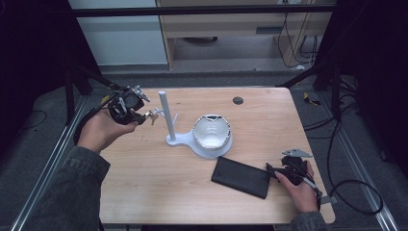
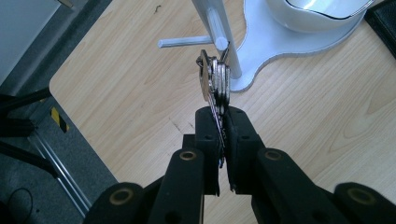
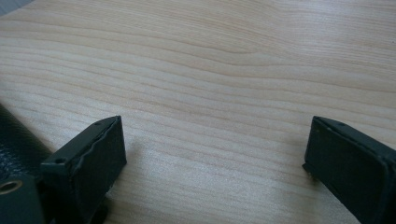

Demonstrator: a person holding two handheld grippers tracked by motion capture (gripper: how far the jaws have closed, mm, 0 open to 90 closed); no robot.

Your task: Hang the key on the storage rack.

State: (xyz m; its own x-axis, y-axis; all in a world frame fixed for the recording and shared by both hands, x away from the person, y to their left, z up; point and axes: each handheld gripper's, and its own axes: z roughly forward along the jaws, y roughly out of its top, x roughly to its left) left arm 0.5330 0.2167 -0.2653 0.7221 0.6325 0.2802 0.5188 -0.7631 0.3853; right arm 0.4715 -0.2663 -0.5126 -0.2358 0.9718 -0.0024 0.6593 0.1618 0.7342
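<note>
Near: right gripper [image 3: 215, 154], jaws wide apart over bare table [image 3: 224, 70], beside black wallet [image 1: 241, 176]. Mid: left gripper [image 2: 223, 122] clamped on bunch of keys [image 2: 214, 81], held above the wood at the white stand [image 1: 166, 118]. Beyond: white bowl [image 1: 211, 132] on stand base. Ring apparently level with a side peg [image 2: 187, 42]; best threaded squarely along the peg before release.

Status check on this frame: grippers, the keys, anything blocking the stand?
Left gripper shut on keys, close by stand peg. Right gripper open over table. Nothing blocking the peg.
</note>
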